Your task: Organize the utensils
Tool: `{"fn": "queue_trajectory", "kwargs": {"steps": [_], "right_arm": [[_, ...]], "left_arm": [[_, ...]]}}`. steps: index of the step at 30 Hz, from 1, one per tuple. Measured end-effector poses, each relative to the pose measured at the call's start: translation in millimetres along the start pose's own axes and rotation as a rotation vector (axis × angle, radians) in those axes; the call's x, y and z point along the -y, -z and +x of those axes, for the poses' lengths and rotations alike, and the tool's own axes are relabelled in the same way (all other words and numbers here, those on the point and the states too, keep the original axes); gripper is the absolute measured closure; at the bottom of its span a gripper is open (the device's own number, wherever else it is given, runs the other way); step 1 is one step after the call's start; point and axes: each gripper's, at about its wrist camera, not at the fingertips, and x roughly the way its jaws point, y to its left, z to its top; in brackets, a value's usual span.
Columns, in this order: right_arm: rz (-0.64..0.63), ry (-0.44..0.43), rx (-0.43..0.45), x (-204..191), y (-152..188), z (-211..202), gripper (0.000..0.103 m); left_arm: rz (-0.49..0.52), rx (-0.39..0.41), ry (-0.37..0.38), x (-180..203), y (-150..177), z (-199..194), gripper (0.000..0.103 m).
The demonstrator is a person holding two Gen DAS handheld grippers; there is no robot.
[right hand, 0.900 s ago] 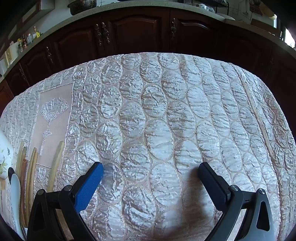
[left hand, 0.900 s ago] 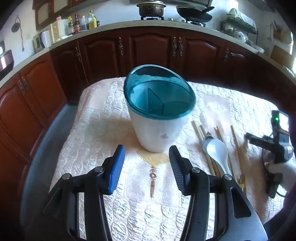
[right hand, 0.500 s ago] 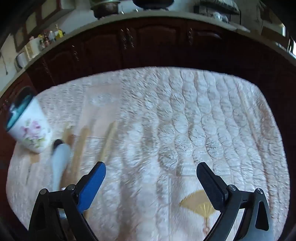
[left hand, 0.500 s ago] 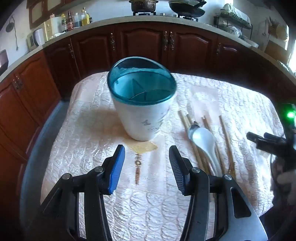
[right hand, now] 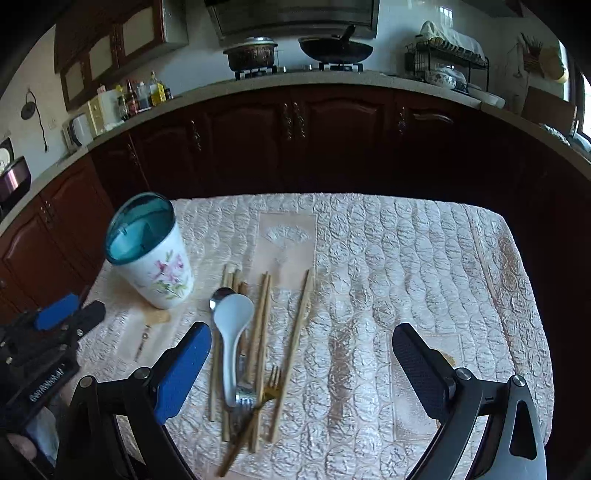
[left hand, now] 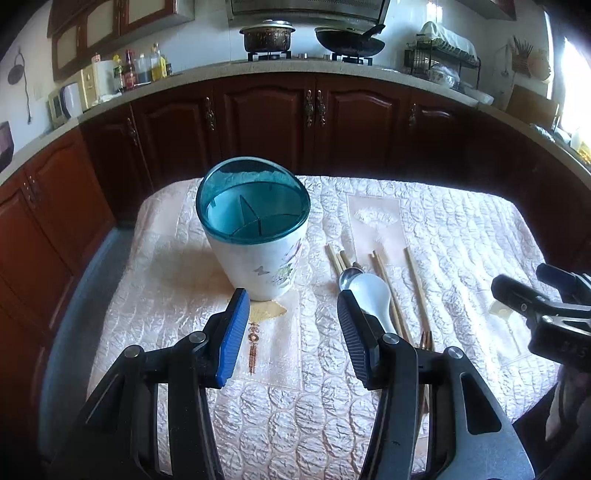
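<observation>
A white flowered utensil holder (left hand: 258, 254) with a teal divided rim stands on the table's left part; it also shows in the right wrist view (right hand: 155, 258). To its right lie a white ceramic spoon (right hand: 231, 332), a metal spoon (right hand: 219, 295), several wooden chopsticks (right hand: 299, 332), a gold fork (right hand: 271, 384) and a silver fork (right hand: 243, 402). The white spoon (left hand: 373, 295) and chopsticks (left hand: 417, 291) show in the left wrist view too. My left gripper (left hand: 293, 306) is open and empty, just in front of the holder. My right gripper (right hand: 301, 350) is wide open and empty above the utensil pile.
A quilted pale tablecloth (right hand: 406, 277) covers the table (left hand: 461, 229). Dark wooden cabinets (left hand: 266, 118) and a counter with a pot (left hand: 266, 35) and wok stand behind. The left gripper's body (right hand: 48, 332) shows at left in the right wrist view.
Both grippers have pulled back and tilted up. The right gripper has swung left, so the holder and utensils now lie in its view. Neither has gripped anything.
</observation>
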Motion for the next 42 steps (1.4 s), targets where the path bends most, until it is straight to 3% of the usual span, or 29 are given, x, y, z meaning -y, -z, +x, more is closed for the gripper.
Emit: {"fn": "queue_trajectory", "kwargs": {"steps": [13,42], "right_arm": [[-0.001,-0.034,0.082,8.4,-14.5,-19.7,0.004],[-0.004,-0.031,0.124,7.3,-22.5,-27.5,0.004]], "left_arm": [[-0.007,0.042,0.026,5.7,-4.8,-25.6,0.054],[-0.02,0.085,0.049,8.2,-14.5,-44.2,0.054]]}}
